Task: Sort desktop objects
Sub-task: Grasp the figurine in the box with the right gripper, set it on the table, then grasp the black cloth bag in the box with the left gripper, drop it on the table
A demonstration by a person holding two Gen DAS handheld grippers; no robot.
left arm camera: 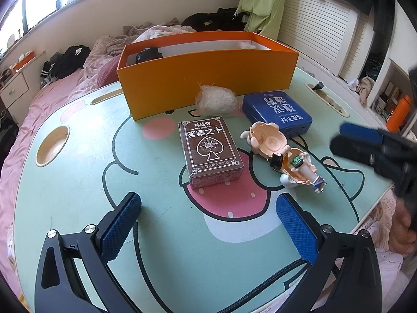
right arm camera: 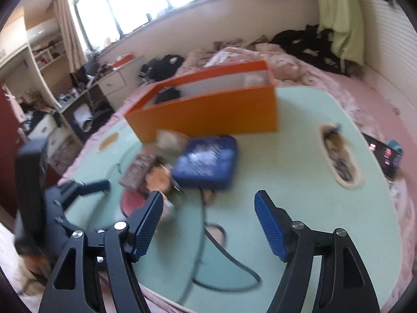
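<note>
An orange open box (left arm camera: 206,78) stands at the back of the green cartoon table (left arm camera: 78,182). In front of it lie a white crumpled bundle (left arm camera: 216,101), a blue tin (left arm camera: 278,114), a brown card box (left arm camera: 211,151) and a peach toy shell with a small figure (left arm camera: 276,146). My left gripper (left arm camera: 208,221) is open over the table, just short of the card box, holding nothing. My right gripper (right arm camera: 208,200) is open too, with only table between its pads, and the blue tin (right arm camera: 208,161) lies just ahead. The right wrist view is motion-blurred. The right gripper (left arm camera: 365,140) also shows at the right edge of the left wrist view.
The table has a round cup recess (left arm camera: 52,146) at the left and an oval slot (left arm camera: 328,99) at the right with small items in it. A pink bed with dark clothes surrounds the table. A phone (right arm camera: 385,154) lies beyond the right edge. A hand (left arm camera: 401,227) holds the right gripper.
</note>
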